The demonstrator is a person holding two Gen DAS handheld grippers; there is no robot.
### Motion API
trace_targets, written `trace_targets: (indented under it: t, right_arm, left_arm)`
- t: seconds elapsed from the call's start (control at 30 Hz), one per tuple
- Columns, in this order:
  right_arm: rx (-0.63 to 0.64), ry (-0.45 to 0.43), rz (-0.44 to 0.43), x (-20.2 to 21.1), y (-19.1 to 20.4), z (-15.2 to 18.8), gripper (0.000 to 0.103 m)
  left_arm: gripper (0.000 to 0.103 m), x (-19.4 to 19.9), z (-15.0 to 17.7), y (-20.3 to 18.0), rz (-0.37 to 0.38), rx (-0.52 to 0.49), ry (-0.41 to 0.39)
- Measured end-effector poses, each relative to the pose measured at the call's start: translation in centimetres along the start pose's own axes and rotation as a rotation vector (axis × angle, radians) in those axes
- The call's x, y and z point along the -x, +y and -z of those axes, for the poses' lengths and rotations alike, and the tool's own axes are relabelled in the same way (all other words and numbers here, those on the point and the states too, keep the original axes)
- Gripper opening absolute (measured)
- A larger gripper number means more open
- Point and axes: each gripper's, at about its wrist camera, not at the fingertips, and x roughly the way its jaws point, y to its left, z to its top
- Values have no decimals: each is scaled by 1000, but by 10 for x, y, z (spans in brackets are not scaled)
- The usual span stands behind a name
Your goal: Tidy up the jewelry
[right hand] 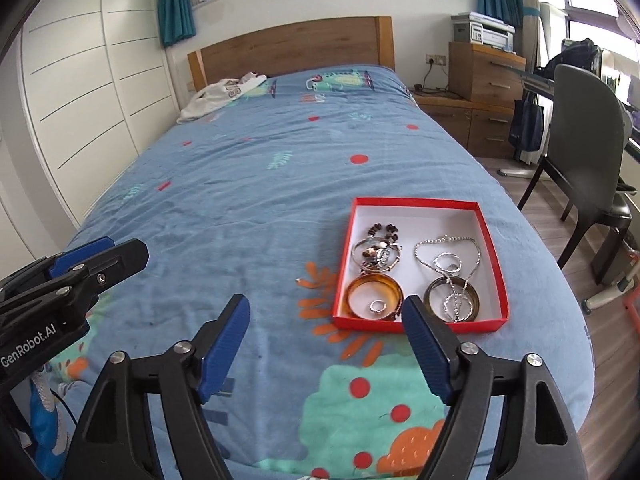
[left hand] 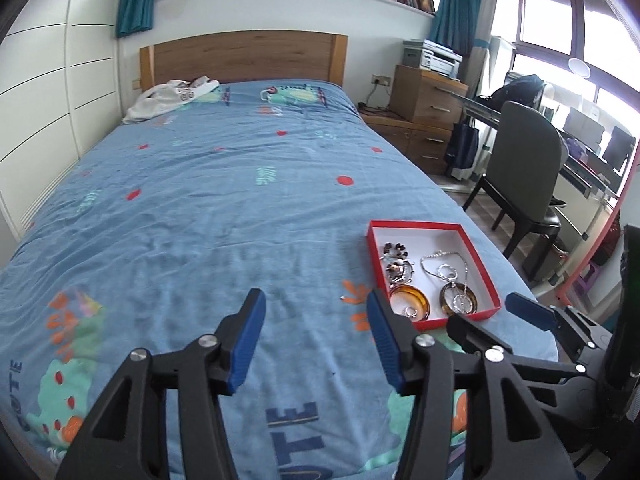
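A red box with a white floor (right hand: 424,224) (left hand: 416,236) lies on the blue bedspread near the bed's right edge. In it are a beaded bracelet pile (right hand: 378,250), a silver chain necklace (right hand: 448,250), an amber bangle (right hand: 374,286) with a small ring (right hand: 377,306) inside it, and a dark bangle (right hand: 451,300) with silver rings. A small silver piece (right hand: 298,280) lies on the cover left of the box. My left gripper (left hand: 316,306) is open and empty, left of the box. My right gripper (right hand: 326,312) is open and empty, just in front of the box.
The bed (right hand: 240,200) has a wooden headboard (right hand: 296,46) and a white garment (right hand: 220,96) near the pillows end. White wardrobe doors (right hand: 80,100) stand on the left. A dark chair (right hand: 588,152), wooden drawers (right hand: 484,76) and a desk stand to the right.
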Motion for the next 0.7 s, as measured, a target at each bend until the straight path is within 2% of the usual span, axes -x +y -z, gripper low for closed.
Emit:
trace_targets:
  t: [0.1, 0.17, 0.3, 0.7]
  right_arm:
    - [10, -26, -8, 17, 13, 3, 88]
    - [21, -38, -12, 24, 20, 4, 91]
    - [44, -69, -15, 39, 35, 6, 99]
    - [61, -118, -22, 63, 65, 23, 102]
  left_arm:
    - [55, 20, 8, 9, -28, 1, -21]
    - [60, 29, 12, 15, -39, 3, -26]
    - [60, 46, 20, 27, -75, 12, -42]
    - [60, 94, 29, 53, -195, 36, -134]
